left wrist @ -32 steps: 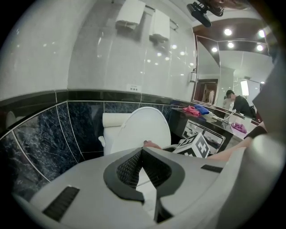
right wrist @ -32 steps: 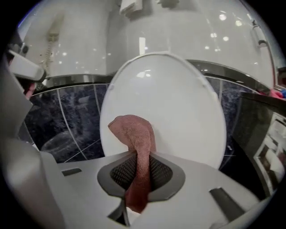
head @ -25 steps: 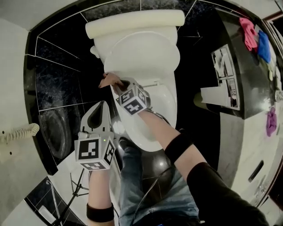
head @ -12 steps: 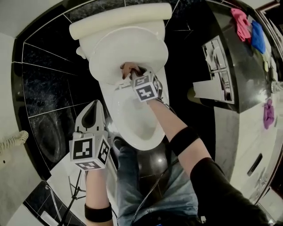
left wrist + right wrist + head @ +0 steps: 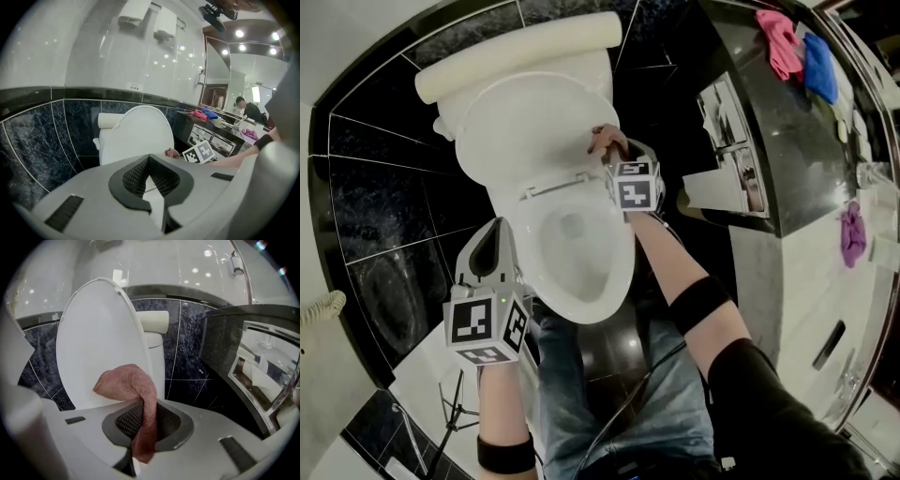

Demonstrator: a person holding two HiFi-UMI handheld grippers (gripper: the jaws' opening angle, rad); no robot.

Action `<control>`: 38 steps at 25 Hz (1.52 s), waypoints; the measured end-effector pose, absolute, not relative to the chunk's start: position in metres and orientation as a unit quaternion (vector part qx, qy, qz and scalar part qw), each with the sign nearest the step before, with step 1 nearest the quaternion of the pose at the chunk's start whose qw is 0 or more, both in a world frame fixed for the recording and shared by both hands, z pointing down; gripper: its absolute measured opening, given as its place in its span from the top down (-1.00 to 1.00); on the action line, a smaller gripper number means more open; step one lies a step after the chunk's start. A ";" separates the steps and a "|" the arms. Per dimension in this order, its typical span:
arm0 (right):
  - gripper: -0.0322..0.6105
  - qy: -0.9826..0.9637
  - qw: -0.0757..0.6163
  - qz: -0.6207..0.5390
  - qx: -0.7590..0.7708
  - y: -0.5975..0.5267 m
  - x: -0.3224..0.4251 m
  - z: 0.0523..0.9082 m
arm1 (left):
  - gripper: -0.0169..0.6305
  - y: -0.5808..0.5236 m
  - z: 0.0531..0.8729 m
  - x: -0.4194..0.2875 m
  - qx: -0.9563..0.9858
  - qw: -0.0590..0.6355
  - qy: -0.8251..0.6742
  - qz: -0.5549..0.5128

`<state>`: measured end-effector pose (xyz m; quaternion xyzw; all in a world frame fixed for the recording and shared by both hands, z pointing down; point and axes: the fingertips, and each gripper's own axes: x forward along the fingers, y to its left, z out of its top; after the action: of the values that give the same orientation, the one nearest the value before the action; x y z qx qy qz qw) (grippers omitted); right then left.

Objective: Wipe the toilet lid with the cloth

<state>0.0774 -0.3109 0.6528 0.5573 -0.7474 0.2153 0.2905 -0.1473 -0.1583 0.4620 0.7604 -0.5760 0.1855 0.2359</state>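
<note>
Right claw (image 5: 143, 427) first: its two jaws are clamping down on one rust-pink terry cloth (image 5: 129, 383). The cloth is bunching up above the pads and one tail is hanging down between them. From the head view, that right claw (image 5: 614, 155) is holding the cloth (image 5: 605, 141) at the lower right edge of the white oval plastic toilet lid (image 5: 520, 122). Whether the cloth is actually pressing on it, I cannot tell. The lid (image 5: 98, 343) is standing raised, leaning back toward the one white cistern (image 5: 516, 52).

Over to the left claw (image 5: 150, 173): its jaws are sitting together, gripping nothing. The left claw (image 5: 492, 239) is hanging off the left side of the white toilet bowl (image 5: 577, 253), apart from it, above the dark glossy floor (image 5: 412, 272).

Two claws, then, one loaded, one empty, and each is carrying one marker cube.

Further out on the right, the dark worktop (image 5: 787, 141) is carrying three more cloths: one pink (image 5: 778, 42), one blue (image 5: 820, 70) and one purple (image 5: 853, 234), well apart from the other two.
</note>
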 end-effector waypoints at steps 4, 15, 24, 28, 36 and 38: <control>0.69 -0.791 0.289 0.205 0.498 -0.287 0.031 0.647 | 0.95 -0.157 0.462 -0.150 0.760 0.234 -0.579 0.182; 0.69 -0.877 0.315 0.187 0.312 -0.227 -0.201 0.712 | 0.95 -0.149 0.478 -0.207 0.748 0.220 -0.597 0.191; 0.69 -0.836 0.323 0.214 0.389 -0.266 -0.141 0.742 | 0.95 -0.143 0.499 -0.223 0.742 0.229 -0.597 0.202; 0.69 -0.793 0.331 0.229 0.457 -0.285 -0.051 0.736 | 0.95 -0.151 0.499 -0.198 0.751 0.234 -0.586 0.193; 0.69 -0.746 0.327 0.253 0.523 -0.300 0.061 0.731 | 0.95 -0.162 0.491 -0.151 0.766 0.234 -0.567 0.191; 0.69 -0.739 0.315 0.271 0.531 -0.295 0.063 0.728 | 0.95 -0.162 0.488 -0.149 0.766 0.234 -0.567 0.192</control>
<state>0.0626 -0.2948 0.7281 0.5308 -0.7387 0.2712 0.3146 -0.1494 -0.1621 0.4884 0.7656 -0.5674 0.1922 0.2345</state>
